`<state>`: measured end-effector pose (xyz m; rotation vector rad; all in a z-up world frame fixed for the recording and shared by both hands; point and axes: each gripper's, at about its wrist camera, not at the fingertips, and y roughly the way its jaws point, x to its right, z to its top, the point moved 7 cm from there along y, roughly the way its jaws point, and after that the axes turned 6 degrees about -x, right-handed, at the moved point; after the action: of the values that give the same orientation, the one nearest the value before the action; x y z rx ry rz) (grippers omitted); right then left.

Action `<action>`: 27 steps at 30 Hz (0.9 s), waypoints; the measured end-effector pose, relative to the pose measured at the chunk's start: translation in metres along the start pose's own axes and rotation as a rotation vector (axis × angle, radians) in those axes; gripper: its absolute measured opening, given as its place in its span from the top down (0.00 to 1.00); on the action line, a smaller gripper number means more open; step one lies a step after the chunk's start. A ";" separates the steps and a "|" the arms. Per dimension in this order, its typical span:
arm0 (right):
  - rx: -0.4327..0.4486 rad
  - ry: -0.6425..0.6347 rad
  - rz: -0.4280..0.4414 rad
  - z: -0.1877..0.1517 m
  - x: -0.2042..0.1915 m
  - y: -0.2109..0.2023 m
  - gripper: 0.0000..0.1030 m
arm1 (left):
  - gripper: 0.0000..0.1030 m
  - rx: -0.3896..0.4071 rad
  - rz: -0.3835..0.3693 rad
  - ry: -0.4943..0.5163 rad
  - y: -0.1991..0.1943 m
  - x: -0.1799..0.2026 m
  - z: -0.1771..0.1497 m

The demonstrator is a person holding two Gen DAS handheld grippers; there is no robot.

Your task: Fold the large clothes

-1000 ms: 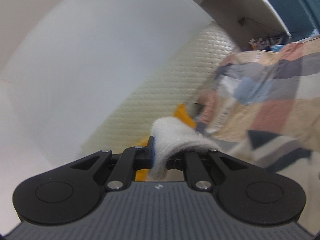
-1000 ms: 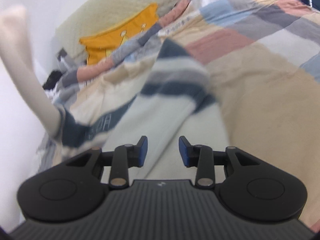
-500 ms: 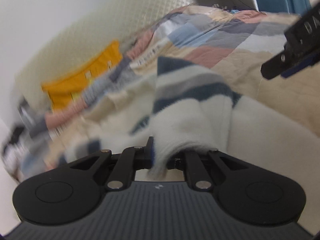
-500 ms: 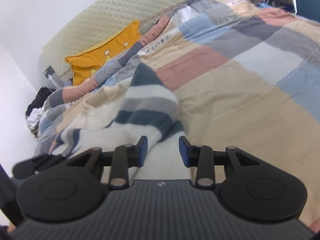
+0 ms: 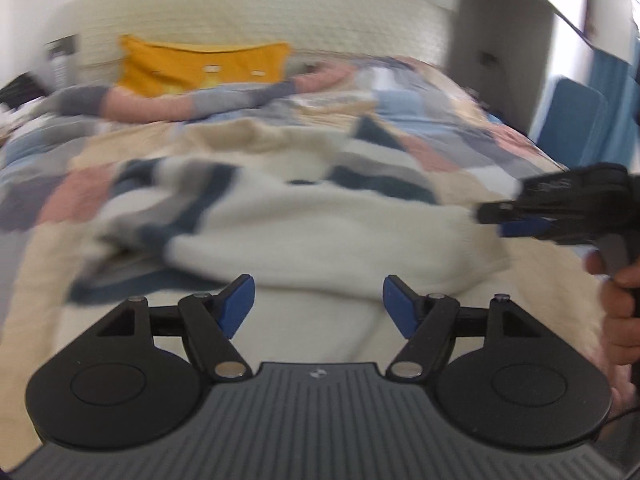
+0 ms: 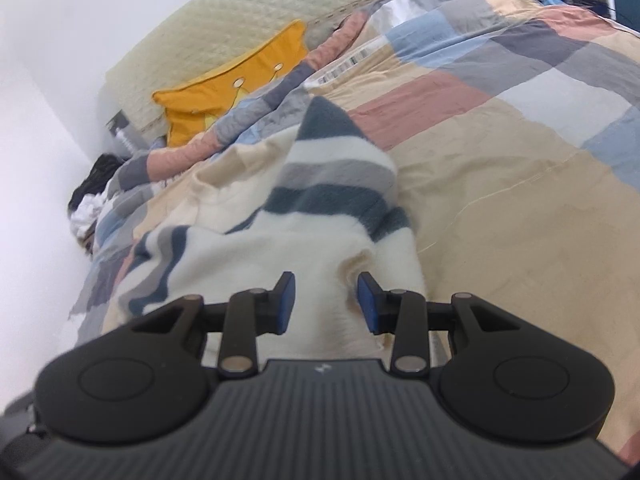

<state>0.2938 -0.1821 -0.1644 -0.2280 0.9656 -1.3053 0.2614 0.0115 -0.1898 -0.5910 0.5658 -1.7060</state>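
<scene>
Cream striped sweater (image 5: 320,236) lies on the bed (image 6: 520,200); left gripper (image 5: 318,304) fingers are opening, empty; right gripper (image 6: 325,300) fingers stand apart at three o'clock.

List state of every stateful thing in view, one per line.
left gripper: jaws opening, nothing between them
right gripper: jaws apart, pads clear of the cloth
striped sweater: lying on the bed, partly folded, sleeve laid across the body
patchwork duvet: spread over the bed, rumpled near the pillow
yellow pillow: propped against the headboard
</scene>
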 end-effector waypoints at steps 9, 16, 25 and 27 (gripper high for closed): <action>0.032 0.051 -0.139 -0.005 0.014 0.010 0.38 | 0.27 -0.028 0.082 -0.279 -0.001 -0.078 -0.010; -0.003 0.167 -0.111 -0.007 0.034 0.035 0.46 | 0.27 -0.083 0.111 -0.363 0.019 -0.095 -0.021; 0.051 0.141 -0.003 -0.002 0.010 0.012 0.92 | 0.27 -0.061 0.081 -0.413 0.017 -0.099 -0.020; 0.077 0.155 0.065 0.000 0.003 -0.004 0.92 | 0.27 -0.049 0.040 -0.438 0.017 -0.100 -0.017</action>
<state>0.2908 -0.1865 -0.1630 -0.0362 1.0422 -1.3119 0.2812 0.1068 -0.2223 -0.9510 0.3033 -1.4664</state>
